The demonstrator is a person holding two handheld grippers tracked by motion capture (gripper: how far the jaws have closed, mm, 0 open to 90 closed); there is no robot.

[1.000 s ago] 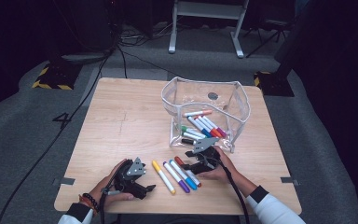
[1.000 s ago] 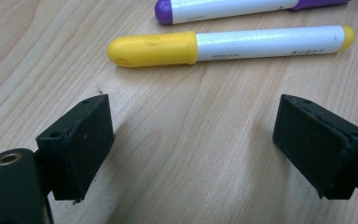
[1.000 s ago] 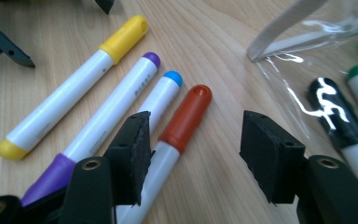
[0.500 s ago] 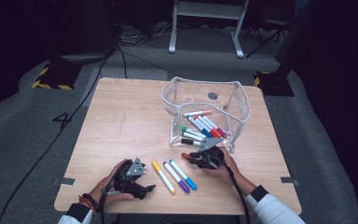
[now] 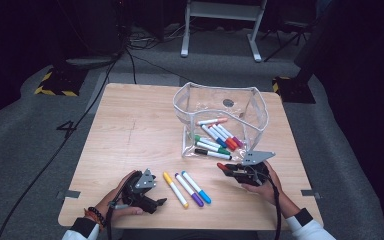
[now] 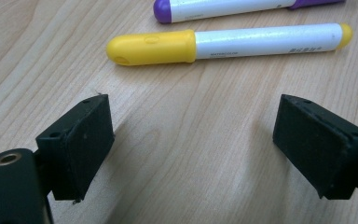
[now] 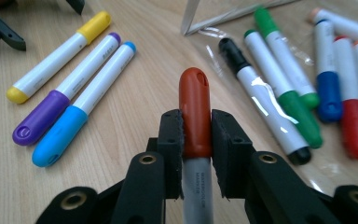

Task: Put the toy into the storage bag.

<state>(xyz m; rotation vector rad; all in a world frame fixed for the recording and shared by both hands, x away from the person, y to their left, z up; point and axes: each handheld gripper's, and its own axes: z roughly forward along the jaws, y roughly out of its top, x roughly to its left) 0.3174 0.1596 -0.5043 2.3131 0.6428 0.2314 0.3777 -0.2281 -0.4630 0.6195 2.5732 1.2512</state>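
Since a second ago the right gripper [image 5: 231, 171] has carried the red marker [image 5: 223, 168] off the row of loose pens, out to about 4 o'clock on the table [image 5: 130, 130], while the left gripper [image 5: 152, 202] has stayed put at 7 o'clock.

From the high view, three markers lie loose on the wood: yellow marker [image 5: 175, 189], purple marker [image 5: 189, 183] and blue marker [image 5: 196, 180], side by side, each running from 10 toward 4 o'clock. The clear pouch [image 5: 257, 112] at 1 o'clock holds about eight more, though the far ones overlap too much for a sure count. Bare wood lies all across the left half and along the near edge; the right gripper sits near the right edge, just below the pouch mouth. Its red marker points toward 10 o'clock.

In the left gripper view, the jaws stand wide apart over bare wood, holding nothing. Two pens lie crosswise beyond them: the yellow marker [image 6: 223, 42], cap toward 9 o'clock, and the purple marker [image 6: 223, 8] behind it.

In the right gripper view, the jaws are clamped on the red marker [image 7: 194, 112] at its cap, long axis straight ahead to 12 o'clock, cap leading. The three loose markers lie at 10 o'clock; the pouch pens fan out at 2 o'clock.
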